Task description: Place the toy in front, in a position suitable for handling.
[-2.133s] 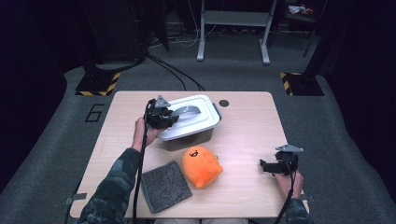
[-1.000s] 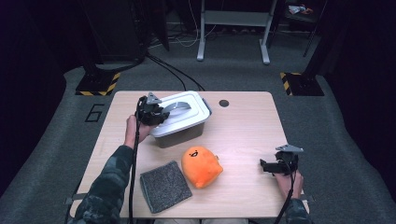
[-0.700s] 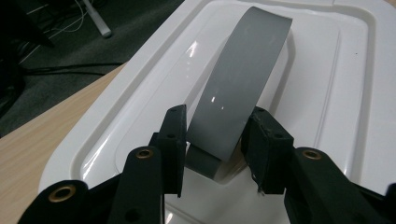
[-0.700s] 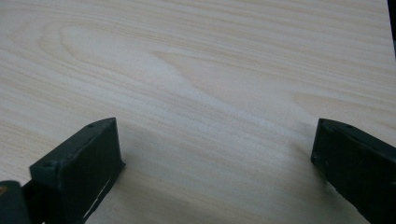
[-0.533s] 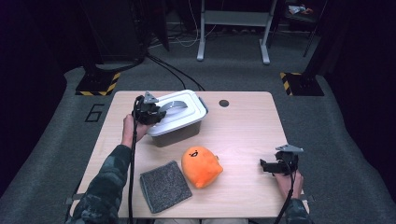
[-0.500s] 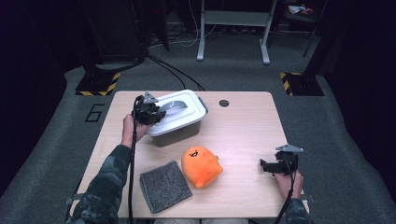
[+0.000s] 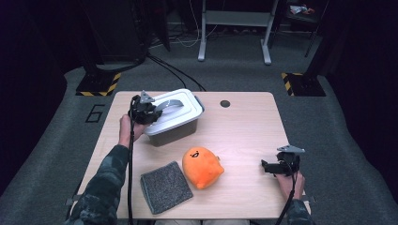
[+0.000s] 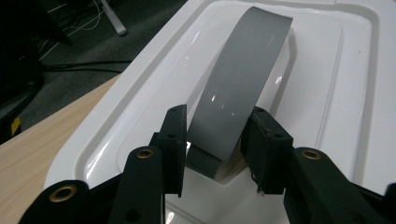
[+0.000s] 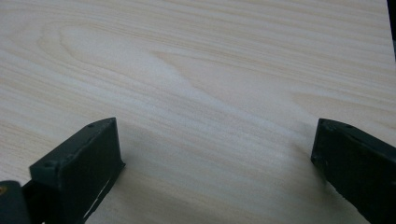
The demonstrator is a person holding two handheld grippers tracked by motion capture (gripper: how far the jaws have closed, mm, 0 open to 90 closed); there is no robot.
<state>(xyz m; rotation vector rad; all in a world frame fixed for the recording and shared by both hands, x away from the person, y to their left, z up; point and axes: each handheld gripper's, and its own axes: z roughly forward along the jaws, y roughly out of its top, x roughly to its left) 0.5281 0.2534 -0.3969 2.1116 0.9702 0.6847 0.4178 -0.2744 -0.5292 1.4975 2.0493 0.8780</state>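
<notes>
A grey storage box with a white lid (image 7: 184, 107) stands at the back left of the table. My left gripper (image 7: 149, 112) is shut on the lid's grey handle (image 7: 169, 104). In the left gripper view the handle (image 8: 243, 79) arches up between the two black jaws of the left gripper (image 8: 219, 144), which press on its sides above the lid (image 8: 327, 70). My right gripper (image 7: 265, 166) rests low at the table's front right, pointing left. In the right gripper view, the right gripper (image 9: 215, 149) is open over bare wood (image 9: 210, 70).
An orange plush toy (image 7: 202, 166) lies at the front centre, with a grey felt square (image 7: 165, 186) to its left. A dark round hole (image 7: 225, 103) sits in the tabletop behind the box. Cables trail from both grippers toward the front edge.
The box has slid left across the table with my left gripper shut on its handle. The right gripper has stayed where it was.
</notes>
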